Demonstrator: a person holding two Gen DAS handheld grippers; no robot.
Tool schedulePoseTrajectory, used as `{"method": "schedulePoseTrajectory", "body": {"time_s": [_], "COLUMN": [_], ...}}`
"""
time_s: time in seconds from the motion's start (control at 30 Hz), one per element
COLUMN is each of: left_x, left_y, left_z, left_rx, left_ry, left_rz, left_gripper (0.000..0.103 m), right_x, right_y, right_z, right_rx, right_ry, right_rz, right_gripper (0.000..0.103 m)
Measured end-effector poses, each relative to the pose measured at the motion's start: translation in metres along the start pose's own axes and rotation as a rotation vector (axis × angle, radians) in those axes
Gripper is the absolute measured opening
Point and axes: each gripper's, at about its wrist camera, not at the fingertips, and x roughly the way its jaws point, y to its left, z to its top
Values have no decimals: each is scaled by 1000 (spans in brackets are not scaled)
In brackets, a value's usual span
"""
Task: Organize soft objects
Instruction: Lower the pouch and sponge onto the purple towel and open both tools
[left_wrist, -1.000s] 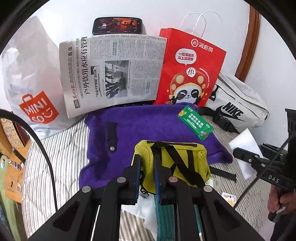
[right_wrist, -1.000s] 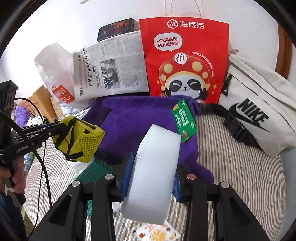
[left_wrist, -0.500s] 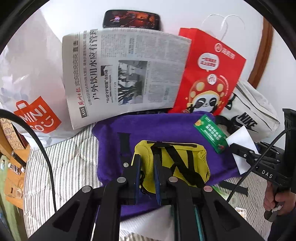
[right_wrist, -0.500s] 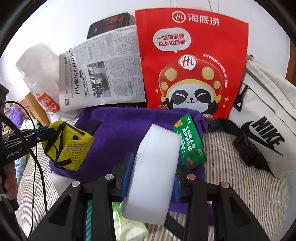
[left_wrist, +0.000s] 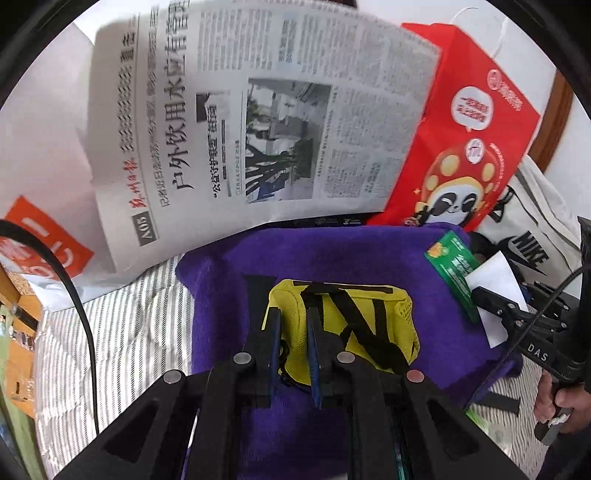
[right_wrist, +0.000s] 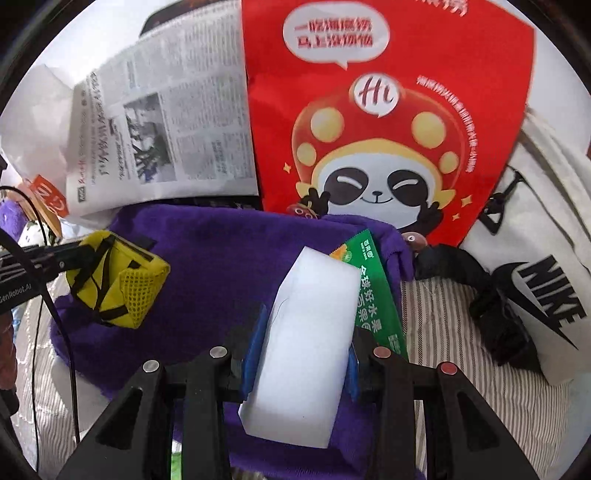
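My left gripper (left_wrist: 293, 317) is shut on the edge of a yellow mesh pouch (left_wrist: 354, 325) with black straps, held just above a purple plush cloth (left_wrist: 332, 251). In the right wrist view the same yellow pouch (right_wrist: 118, 284) hangs from the left gripper at the left over the purple cloth (right_wrist: 221, 266). My right gripper (right_wrist: 303, 347) is shut on a white foam block (right_wrist: 310, 339), which stands upright between the blue pads. A green packet (right_wrist: 373, 295) lies on the cloth's right edge, right beside the block.
A newspaper (left_wrist: 258, 122), a red panda paper bag (right_wrist: 388, 110) and a white plastic bag (left_wrist: 37, 155) lean against the back wall. A white Nike bag (right_wrist: 546, 280) lies to the right on the striped bedding (left_wrist: 122, 332). A person's hand (left_wrist: 565, 402) grips the right tool's handle.
Both grippers have moved forward and down toward the purple cloth and the back wall. The pouch and the foam block now hang over the cloth; the grips have not changed.
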Motion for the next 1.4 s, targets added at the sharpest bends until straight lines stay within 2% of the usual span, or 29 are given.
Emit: {"method": "schedulePoseTrajectory", "body": {"time_s": [0.1, 0.43, 0.97, 1.03, 1.1, 1.17, 1.23, 1.4], "left_x": [16, 48, 60, 60, 58, 57, 54, 38], "left_y": [5, 11, -4, -3, 0, 2, 2, 5], "left_z": [3, 3, 3, 3, 2, 0, -4, -14], "left_rx": [-25, -10, 23, 20, 21, 24, 27, 11], "left_ry": [24, 58, 64, 65, 69, 78, 84, 89], "left_rz": [-11, 39, 72, 69, 69, 83, 100, 73], "left_gripper": [13, 13, 18, 21, 25, 45, 53, 53], "right_x": [12, 57, 67, 63, 64, 60, 56, 42], "right_y": [-2, 7, 2, 0, 2, 2, 3, 6], "right_z": [4, 5, -1, -2, 1, 3, 4, 7], "right_rx": [0, -45, -44, -43, -46, -44, -45, -47], "right_ry": [20, 110, 128, 124, 121, 109, 92, 85], "right_rz": [-13, -33, -6, 1, 14, 16, 12, 20], "right_gripper": [38, 38, 33, 36, 53, 63, 66, 69]}}
